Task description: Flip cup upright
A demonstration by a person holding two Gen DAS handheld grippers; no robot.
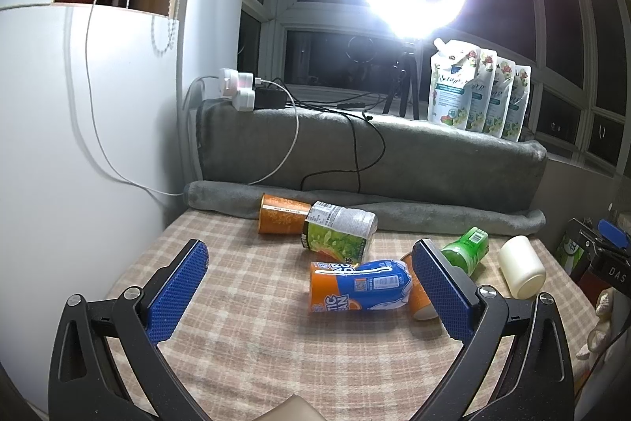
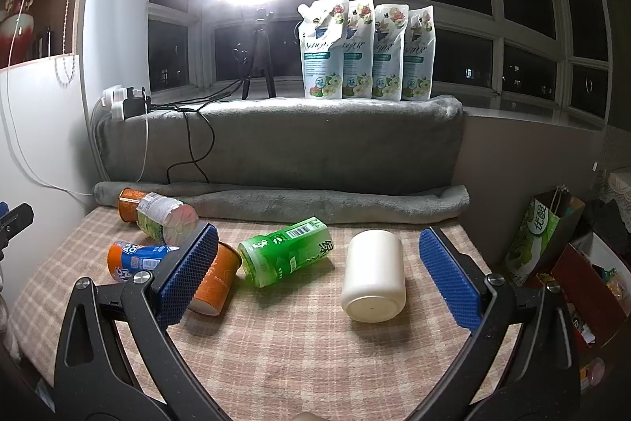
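A cream-white cup (image 2: 374, 275) lies on its side on the checked cloth (image 2: 299, 354), its base toward me; it also shows at the right of the left wrist view (image 1: 521, 266). My right gripper (image 2: 315, 255) is open and empty, with the cup between its blue pads but further ahead. My left gripper (image 1: 311, 265) is open and empty over the cloth, with a blue and orange can (image 1: 361, 287) lying ahead between its pads.
Lying on the cloth: a green can (image 2: 288, 251), an orange paper cup (image 2: 215, 277), a green juice carton (image 1: 339, 231) and an orange can (image 1: 278, 219). A rolled grey blanket (image 2: 315, 202) bounds the back. Bags and boxes (image 2: 552, 243) stand at right.
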